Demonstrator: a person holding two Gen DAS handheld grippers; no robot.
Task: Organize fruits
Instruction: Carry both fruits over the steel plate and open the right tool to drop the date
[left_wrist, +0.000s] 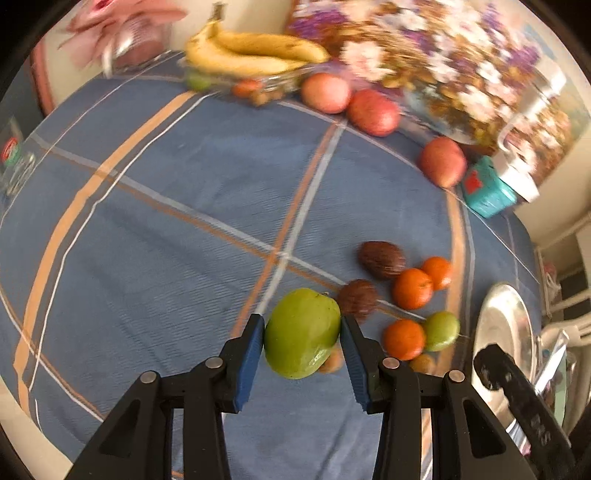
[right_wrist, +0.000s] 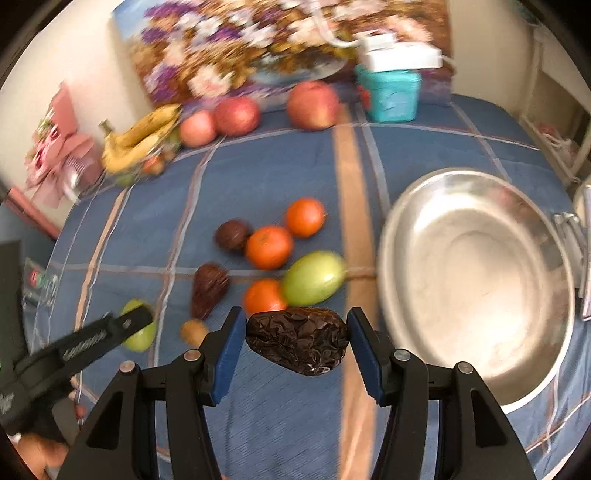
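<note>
My left gripper (left_wrist: 302, 332) is shut on a green mango (left_wrist: 301, 334) and holds it above the blue checked cloth. My right gripper (right_wrist: 296, 332) is shut on a wrinkled dark brown fruit (right_wrist: 297, 339), just left of a silver bowl (right_wrist: 476, 284). On the cloth lie three oranges (right_wrist: 269, 246), a second green fruit (right_wrist: 314, 277), two dark brown fruits (right_wrist: 209, 288) and a small brown one (right_wrist: 192, 331). The left gripper with its mango (right_wrist: 139, 332) shows at the lower left of the right wrist view.
Bananas (left_wrist: 251, 51) on a glass dish and three red apples (left_wrist: 373, 112) line the far edge. A teal box (right_wrist: 389, 94) and a floral picture (right_wrist: 258, 48) stand behind. A glass jar (left_wrist: 14, 166) is at the far left. The silver bowl's rim (left_wrist: 506, 332) is at right.
</note>
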